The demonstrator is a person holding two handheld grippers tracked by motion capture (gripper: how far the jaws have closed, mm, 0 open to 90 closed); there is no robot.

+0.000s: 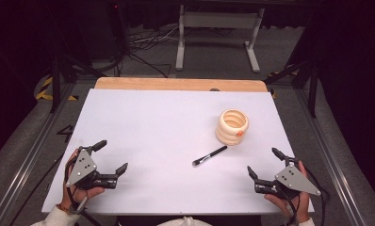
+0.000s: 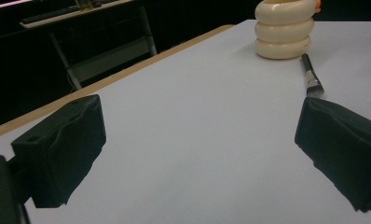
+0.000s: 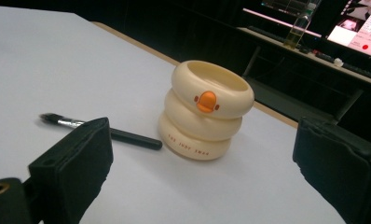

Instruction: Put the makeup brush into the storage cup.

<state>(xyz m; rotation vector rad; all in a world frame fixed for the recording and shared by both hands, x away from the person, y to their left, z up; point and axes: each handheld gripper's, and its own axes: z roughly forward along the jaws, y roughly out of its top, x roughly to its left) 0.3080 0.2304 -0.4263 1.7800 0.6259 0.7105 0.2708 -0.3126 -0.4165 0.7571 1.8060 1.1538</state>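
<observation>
A cream ring-stacked cup (image 1: pixel 232 126) with an orange duck bill stands upright on the white table, right of centre; it also appears as the cup (image 2: pixel 283 29) and the cup (image 3: pixel 204 108). A black makeup brush (image 1: pixel 209 156) lies flat just in front of it, its bristles pointing toward the person; the brush (image 2: pixel 311 75) and the brush (image 3: pixel 104 132) lie beside the cup. My left gripper (image 1: pixel 113 156) rests open near the front left edge. My right gripper (image 1: pixel 264 162) stands open at the front right, jaws apart, nothing between them.
The white table top (image 1: pixel 157 132) has a wooden strip (image 1: pixel 181 84) along its far edge. Beyond it a grey stand (image 1: pixel 218 33) and cables lie on the floor. A desk with a bottle (image 3: pixel 299 27) and a screen stands behind the cup.
</observation>
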